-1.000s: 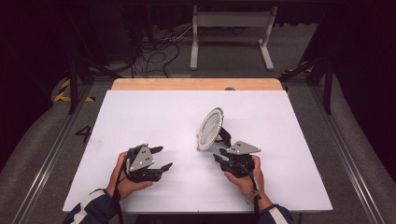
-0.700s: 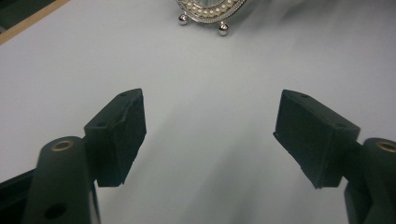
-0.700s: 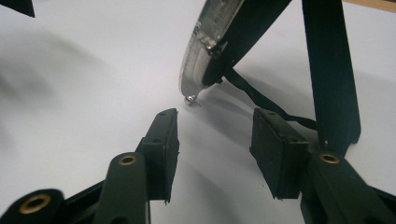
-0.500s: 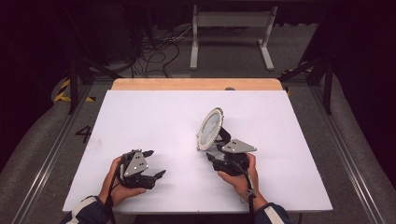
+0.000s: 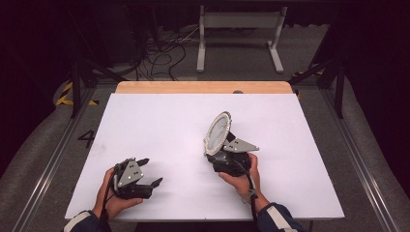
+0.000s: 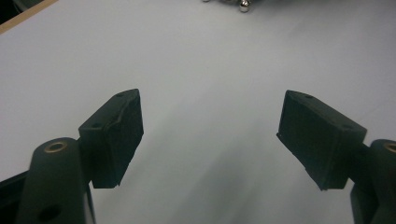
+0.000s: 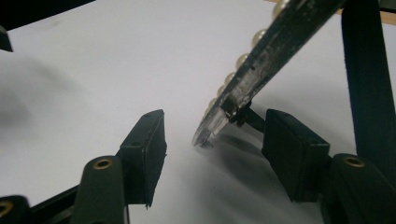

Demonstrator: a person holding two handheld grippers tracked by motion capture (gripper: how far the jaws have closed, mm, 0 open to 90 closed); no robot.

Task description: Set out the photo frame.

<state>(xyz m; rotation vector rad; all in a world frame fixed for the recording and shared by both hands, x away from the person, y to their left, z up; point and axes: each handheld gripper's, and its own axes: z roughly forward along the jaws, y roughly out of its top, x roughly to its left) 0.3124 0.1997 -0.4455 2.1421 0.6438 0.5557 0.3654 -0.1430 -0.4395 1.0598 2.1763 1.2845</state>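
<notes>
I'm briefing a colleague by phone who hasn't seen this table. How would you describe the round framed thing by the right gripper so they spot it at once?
On the white table, look right of centre, just beyond the right gripper. There an oval mirror stands tilted on a dark prop, its edge between that gripper's open jaws. Its pearl-beaded rim marks it out; nothing else stands on the sheet.

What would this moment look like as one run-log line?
right gripper: jaws just opening, around standing pearl-rimmed mirror, not pressing | left gripper: open, nothing held | white table
</notes>
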